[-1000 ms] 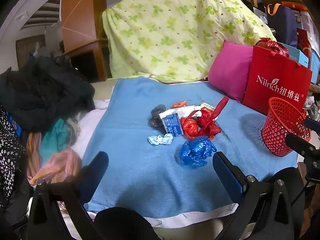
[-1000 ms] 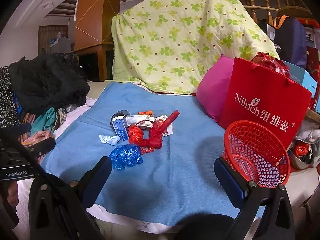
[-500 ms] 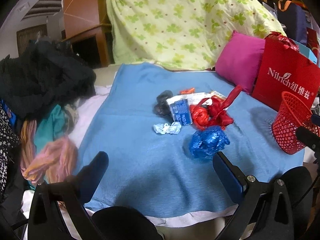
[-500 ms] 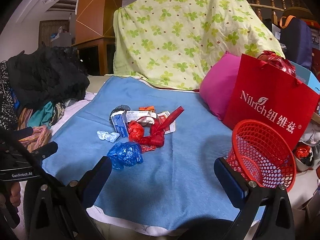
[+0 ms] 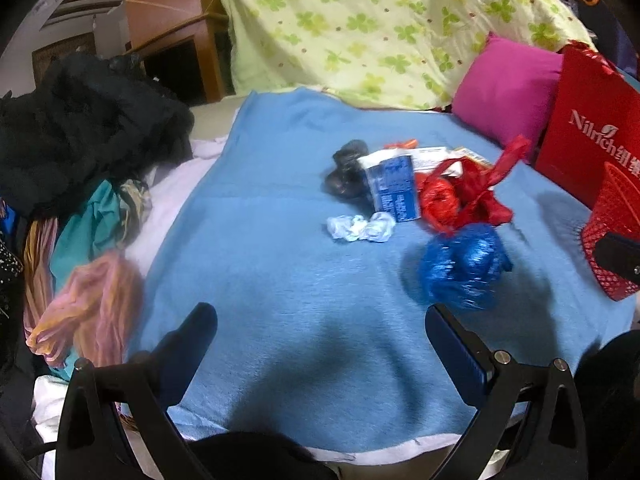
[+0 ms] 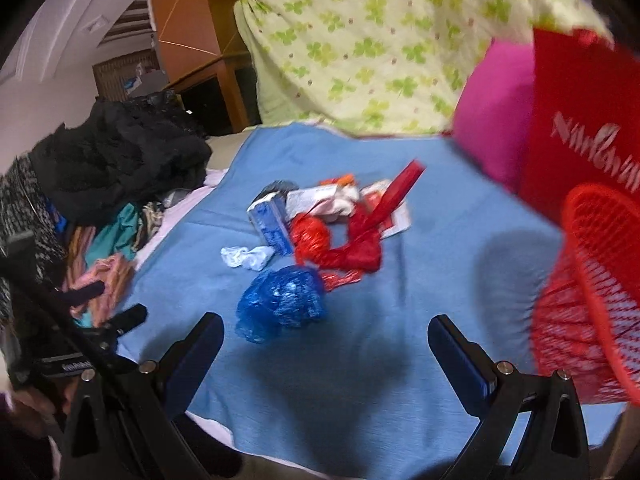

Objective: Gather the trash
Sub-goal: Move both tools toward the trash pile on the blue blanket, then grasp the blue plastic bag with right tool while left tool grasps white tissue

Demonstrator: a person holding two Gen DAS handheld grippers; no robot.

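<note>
A heap of trash lies on the blue blanket [image 5: 280, 272]: a crumpled blue plastic bag [image 5: 462, 266] [image 6: 282, 300], red plastic bags [image 5: 460, 196] [image 6: 340, 240], a blue-and-white carton [image 5: 394, 188] [image 6: 270, 224], a white wad [image 5: 360, 227] [image 6: 246, 257] and a dark bag [image 5: 346, 172]. A red mesh basket [image 5: 614, 236] [image 6: 592, 304] stands at the right edge. My left gripper [image 5: 320, 320] is open above the blanket, short of the blue bag. My right gripper [image 6: 326, 326] is open too, just near of the blue bag. Both hold nothing.
A red paper bag [image 5: 592, 132], a pink pillow [image 5: 506, 88] and a green floral quilt [image 5: 380, 28] stand behind the trash. Piled dark and coloured clothes [image 5: 80, 152] fill the left side. A wooden cabinet [image 5: 168, 36] is at the back left.
Both grippers have moved forward and down toward the trash heap, which looks larger now. The right view has swung nearer the red basket. Nothing was taken hold of.
</note>
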